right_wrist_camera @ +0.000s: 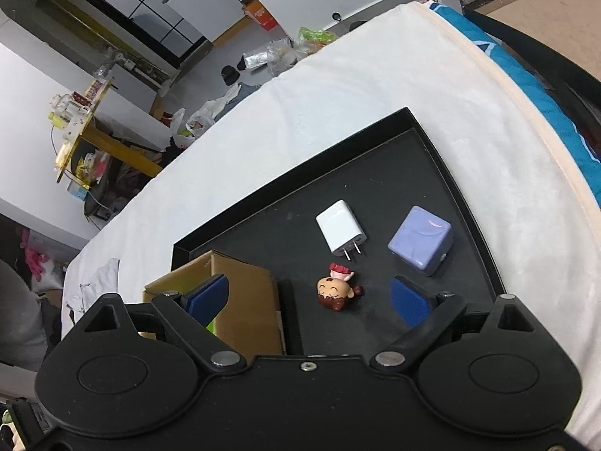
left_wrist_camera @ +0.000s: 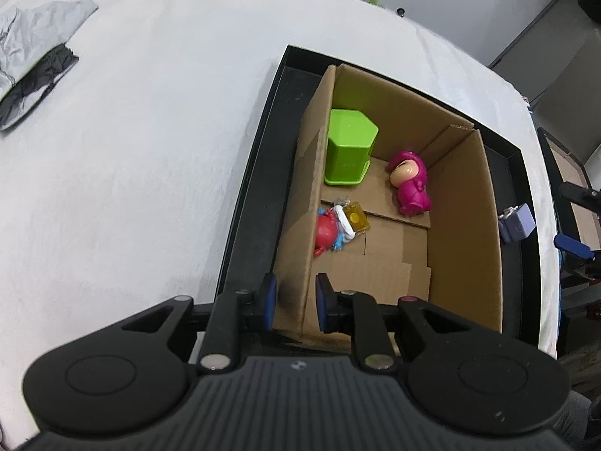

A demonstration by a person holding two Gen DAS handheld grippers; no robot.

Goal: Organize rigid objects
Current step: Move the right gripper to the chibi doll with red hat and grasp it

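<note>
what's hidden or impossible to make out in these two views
- Left wrist view: the red toy lies partly behind the cardboard box wall, so its shape is unclear.
- Left wrist view: the purple cube is partly hidden behind the box's far wall.
- Right wrist view: the box's inside is hidden by its own wall and the right tongs.
- Right wrist view: the black tray near edge is cut off by the tool body.

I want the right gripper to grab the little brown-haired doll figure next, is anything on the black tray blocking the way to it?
Nothing visible does. The brown-haired doll figure lies on bare black tray just ahead of the open right gripper.
</note>
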